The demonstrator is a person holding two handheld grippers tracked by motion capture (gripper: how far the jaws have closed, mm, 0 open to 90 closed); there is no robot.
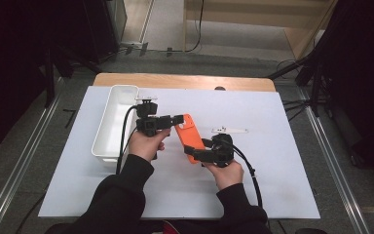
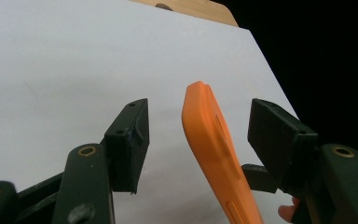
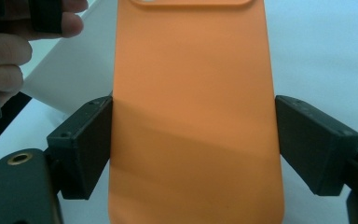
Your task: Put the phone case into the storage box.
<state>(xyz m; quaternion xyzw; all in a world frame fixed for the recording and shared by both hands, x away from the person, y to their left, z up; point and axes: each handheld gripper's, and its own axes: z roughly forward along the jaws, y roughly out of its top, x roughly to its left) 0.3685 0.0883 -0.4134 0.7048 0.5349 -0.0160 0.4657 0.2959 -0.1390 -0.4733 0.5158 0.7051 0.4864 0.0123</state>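
The orange phone case (image 1: pixel 189 138) was up off the white sheet (image 1: pixel 272 195), held in the air between the two hands near the middle of the table. The right gripper (image 1: pixel 198 154) had it clamped across its width at the lower end; in the right gripper view both black pads (image 3: pixel 81 149) sat tight against the long edges of the phone case (image 3: pixel 193 121), with the smooth orange back facing the camera and the camera cutout at the very top.

The left gripper (image 1: pixel 179 119) was at the case's far end, coming in from the side. In the left gripper view the case (image 2: pixel 214 154) stood edge-on between the jaws, closer to the right one, and there was visible daylight on both sides, so those pads weren't pressing on it. So, apart, with the case in the gap.

Off to the left, a white bin (image 1: pixel 113 122) sat lengthwise along the sheet's edge, just beside the left hand (image 1: pixel 146 144). A small white flat part (image 1: pixel 230 130) lay on the sheet just past the right hand (image 1: pixel 226 173), not touching anything. The wooden table edge (image 1: pixel 185 81) showed beyond the sheet's far side.
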